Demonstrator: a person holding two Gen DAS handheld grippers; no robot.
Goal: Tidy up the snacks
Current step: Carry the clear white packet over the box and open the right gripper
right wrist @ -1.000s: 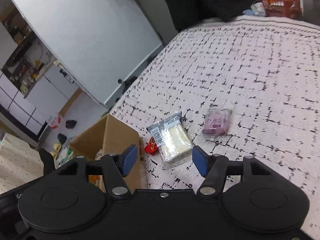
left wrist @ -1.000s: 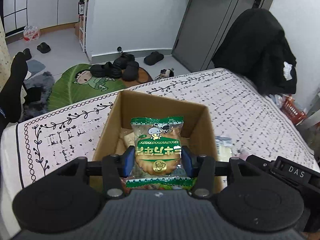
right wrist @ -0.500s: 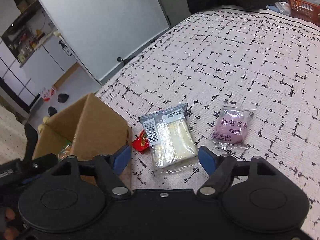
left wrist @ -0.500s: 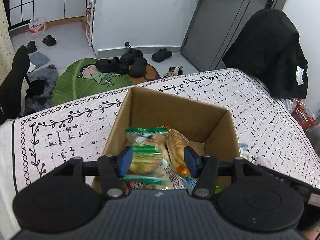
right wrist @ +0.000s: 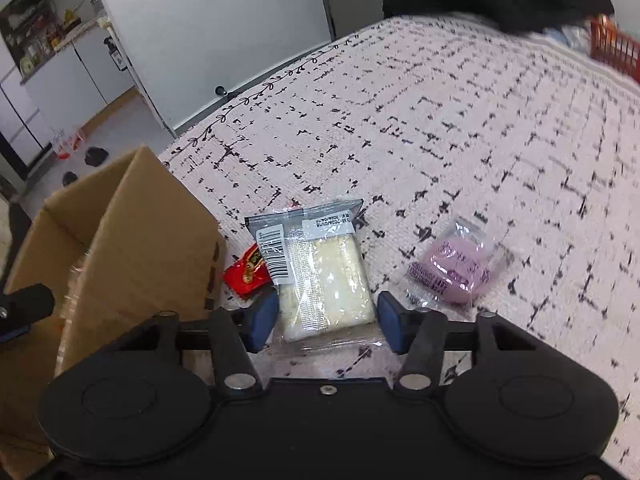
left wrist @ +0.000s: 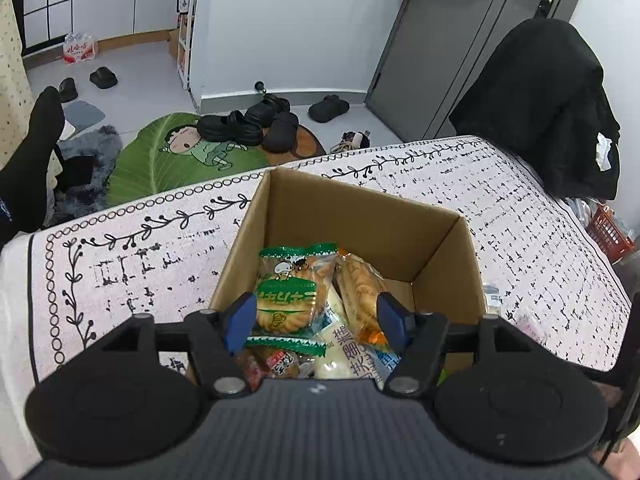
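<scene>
Now the left gripper (left wrist: pixel 316 322) hangs over the cardboard box (left wrist: pixel 440 256), jaws opening and gripping nothing; the green cookie pack (left wrist: pixel 290 292) lies loose among several packed snacks. Meanwhile the right gripper (right wrist: pixel 326 322) is closing around the white cake pack (right wrist: pixel 320 276) on the bedspread (right wrist: pixel 440 120), pads not quite pressing. Still outside: a red candy (right wrist: pixel 244 270) at its nine o'clock, a purple snack (right wrist: pixel 456 274) at three. Mostly done, I'd say.

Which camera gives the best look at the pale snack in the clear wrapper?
The right wrist view: the pale snack lies fully in sight on the tablecloth, beside the cardboard box. The left wrist view shows only a sliver of wrapper past the box's right wall.
</scene>
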